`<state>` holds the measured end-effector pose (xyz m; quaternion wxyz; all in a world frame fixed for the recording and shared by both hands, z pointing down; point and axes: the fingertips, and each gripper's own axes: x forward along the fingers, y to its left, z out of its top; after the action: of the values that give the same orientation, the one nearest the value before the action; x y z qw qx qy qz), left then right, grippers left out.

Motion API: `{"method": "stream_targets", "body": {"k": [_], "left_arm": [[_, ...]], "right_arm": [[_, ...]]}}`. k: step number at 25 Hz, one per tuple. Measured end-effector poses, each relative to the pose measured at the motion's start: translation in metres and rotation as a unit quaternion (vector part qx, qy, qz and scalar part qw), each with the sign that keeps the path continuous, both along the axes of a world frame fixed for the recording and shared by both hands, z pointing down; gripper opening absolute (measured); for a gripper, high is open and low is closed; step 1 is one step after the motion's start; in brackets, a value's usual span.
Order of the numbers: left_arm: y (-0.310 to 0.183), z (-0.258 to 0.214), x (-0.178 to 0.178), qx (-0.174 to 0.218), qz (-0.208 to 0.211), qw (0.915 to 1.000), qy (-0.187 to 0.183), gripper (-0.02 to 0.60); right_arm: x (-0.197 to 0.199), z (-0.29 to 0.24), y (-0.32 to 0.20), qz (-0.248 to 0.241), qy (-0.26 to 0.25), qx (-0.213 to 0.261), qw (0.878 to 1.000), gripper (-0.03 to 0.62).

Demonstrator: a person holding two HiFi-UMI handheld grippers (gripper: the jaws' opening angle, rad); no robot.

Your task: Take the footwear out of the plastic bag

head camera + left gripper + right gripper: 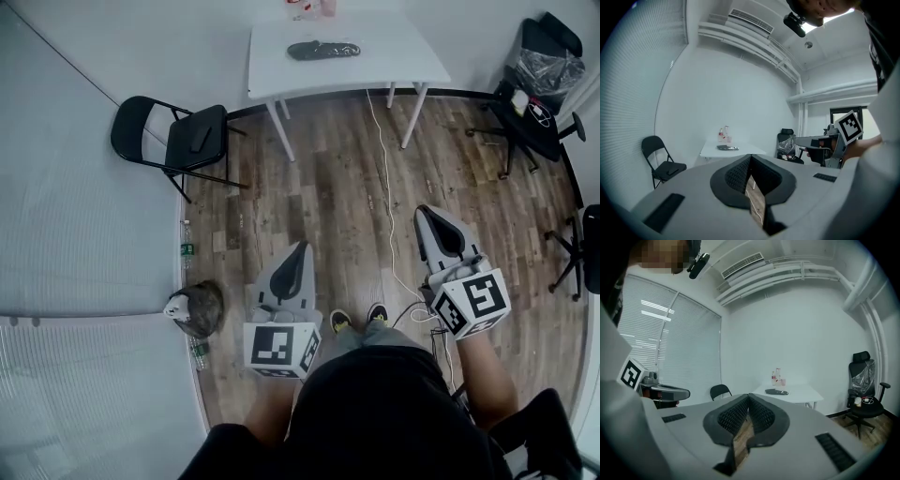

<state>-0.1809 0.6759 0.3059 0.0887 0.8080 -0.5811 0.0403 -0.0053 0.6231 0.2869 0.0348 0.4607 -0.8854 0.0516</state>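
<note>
A dark bagged piece of footwear (323, 50) lies on the white table (394, 56) at the far end of the room. The same dark bundle (727, 148) shows small in the left gripper view, and the footwear (776, 392) lies on the table in the right gripper view too. My left gripper (300, 247) is held over the wooden floor, well short of the table, jaws shut with nothing in them. My right gripper (425, 212) is held level beside it, also shut and empty. In their own views the left gripper (750, 156) and right gripper (748, 395) show tips meeting.
A black folding chair (173, 139) stands left of the table. Black office chairs (534, 103) stand at the right wall. A white cable (386, 187) runs along the floor. Bottles (307, 8) stand at the table's back edge. A grey bundle (194, 307) lies by the left wall.
</note>
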Motion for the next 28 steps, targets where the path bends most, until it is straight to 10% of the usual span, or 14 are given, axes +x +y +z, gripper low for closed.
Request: {"method": "stream_targets", "body": {"k": [14,28], "left_arm": [[-0.013,0.008,-0.019,-0.014,0.016,0.9996,0.016,0.023],[-0.178,0.007,-0.002,-0.023,0.002,0.9997,-0.003,0.023]], "right_arm": [[-0.013,-0.003,-0.007,-0.007,0.001,0.008,1.000,0.018],[0.006,0.007,-0.184,-0.019,-0.011,-0.001,1.000,0.018]]}}
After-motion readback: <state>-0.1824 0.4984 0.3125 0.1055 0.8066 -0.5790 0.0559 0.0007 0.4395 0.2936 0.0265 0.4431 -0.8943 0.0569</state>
